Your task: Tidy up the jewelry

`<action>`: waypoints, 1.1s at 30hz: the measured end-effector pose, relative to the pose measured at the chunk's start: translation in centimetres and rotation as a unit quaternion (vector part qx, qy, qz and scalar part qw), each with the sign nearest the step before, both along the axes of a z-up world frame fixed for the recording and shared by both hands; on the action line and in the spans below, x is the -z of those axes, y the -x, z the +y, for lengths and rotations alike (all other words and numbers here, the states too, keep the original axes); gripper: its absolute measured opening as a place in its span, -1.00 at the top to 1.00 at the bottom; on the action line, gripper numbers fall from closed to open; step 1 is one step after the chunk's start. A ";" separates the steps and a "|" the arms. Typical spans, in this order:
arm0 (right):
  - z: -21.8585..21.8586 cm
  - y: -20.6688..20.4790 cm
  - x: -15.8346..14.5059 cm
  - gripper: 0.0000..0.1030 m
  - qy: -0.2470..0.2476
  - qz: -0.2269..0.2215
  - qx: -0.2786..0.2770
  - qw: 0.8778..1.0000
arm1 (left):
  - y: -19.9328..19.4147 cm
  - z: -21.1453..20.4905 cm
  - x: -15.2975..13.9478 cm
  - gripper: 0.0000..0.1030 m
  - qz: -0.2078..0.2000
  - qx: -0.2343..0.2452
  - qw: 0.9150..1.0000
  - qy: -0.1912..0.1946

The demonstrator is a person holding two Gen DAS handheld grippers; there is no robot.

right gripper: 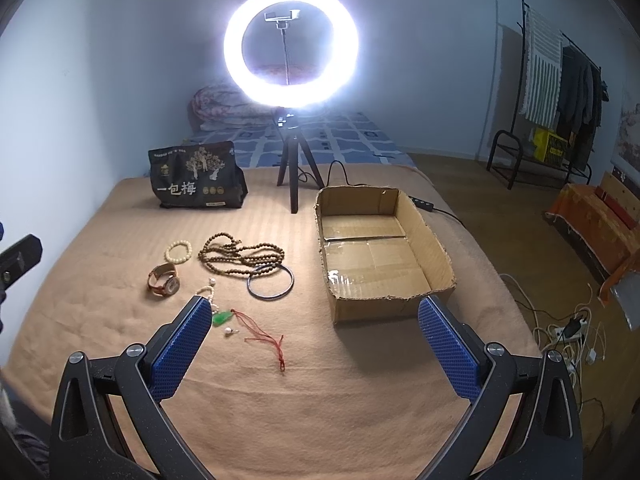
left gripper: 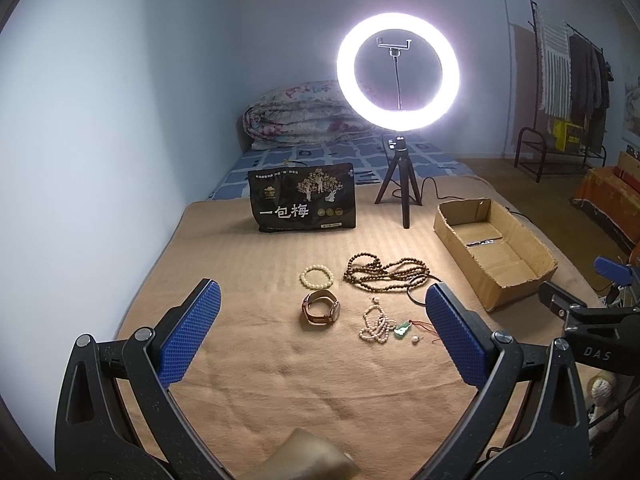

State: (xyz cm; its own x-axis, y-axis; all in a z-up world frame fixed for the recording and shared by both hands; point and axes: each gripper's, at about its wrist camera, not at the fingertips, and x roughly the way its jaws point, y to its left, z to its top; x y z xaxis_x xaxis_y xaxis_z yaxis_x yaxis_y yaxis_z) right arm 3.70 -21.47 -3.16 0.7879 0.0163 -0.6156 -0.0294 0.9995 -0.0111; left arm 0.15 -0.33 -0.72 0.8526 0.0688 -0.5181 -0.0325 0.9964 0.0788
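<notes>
Both tongs, the left gripper [left gripper: 320, 332] and right gripper [right gripper: 316, 344], hang spread wide and hold nothing above the tan blanket [right gripper: 280, 400]. Jewelry lies loose: a brown-strapped wristwatch [left gripper: 321, 307], cream bead bracelet [left gripper: 317, 276], long brown bead strand [right gripper: 240, 254], dark bangle [right gripper: 271, 281]. I would pinch one piece low, by its band, then carry it to the open cardboard box [right gripper: 432, 248] just beside. Each gripper points forward, tilted down.

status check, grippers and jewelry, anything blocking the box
Left gripper and right gripper jaws open, empty. Jewelry all on blanket; cardboard box empty. Path to box clear.
</notes>
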 end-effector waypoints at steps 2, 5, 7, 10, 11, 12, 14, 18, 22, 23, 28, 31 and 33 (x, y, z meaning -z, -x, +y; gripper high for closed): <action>0.1 0.0 -0.1 -0.99 0.000 -0.001 0.001 1.000 | -0.2 0.0 0.1 -1.00 0.003 -0.001 1.000 0.000; 0.2 0.0 -0.3 -0.99 -0.001 0.000 0.002 1.000 | -0.3 0.1 0.1 -1.00 0.009 0.000 1.000 -0.004; 0.3 0.1 -0.4 -0.99 0.000 0.000 0.004 1.000 | -0.4 0.2 0.2 -1.00 0.011 0.000 1.000 -0.006; 0.4 0.3 -0.6 -0.99 0.006 0.001 0.008 1.000 | -0.5 0.5 0.2 -1.00 0.019 0.003 1.000 0.000; 0.5 0.4 -0.6 -0.99 0.007 0.001 0.010 1.000 | -0.5 0.6 0.2 -1.00 0.022 0.002 1.000 0.003; 0.5 0.4 -0.7 -0.99 0.008 0.001 0.011 1.000 | -0.5 0.9 0.1 -1.00 0.025 0.002 1.000 0.008; 0.6 0.6 -0.9 -0.99 0.012 0.002 0.014 1.000 | -0.4 1.2 -0.1 -1.00 0.033 0.002 0.999 0.017; 0.7 0.8 -1.2 -0.99 0.012 0.010 0.009 1.000 | -0.6 1.9 -1.2 -1.00 0.035 0.001 0.999 0.031; 0.5 1.2 -2.0 -0.99 0.008 -0.002 0.004 1.000 | -1.1 2.8 -2.4 -1.00 0.030 -0.004 0.999 0.041; 0.4 1.3 -2.2 -0.99 0.010 -0.008 0.005 1.000 | -1.5 3.1 -2.6 -1.00 0.033 -0.003 0.998 0.045; -0.3 0.8 -3.8 -0.99 0.036 -0.069 0.023 0.997 | -4.0 5.0 -3.0 -1.00 0.044 -0.015 0.998 0.051; -0.6 -0.8 -4.1 -0.99 0.035 -0.074 0.013 0.997 | -6.3 5.8 -1.6 -1.00 0.065 -0.010 0.996 0.059; -0.4 -1.9 -3.7 -0.99 0.030 -0.072 -0.006 0.997 | -8.1 6.2 0.1 -1.00 0.094 -0.005 0.993 0.066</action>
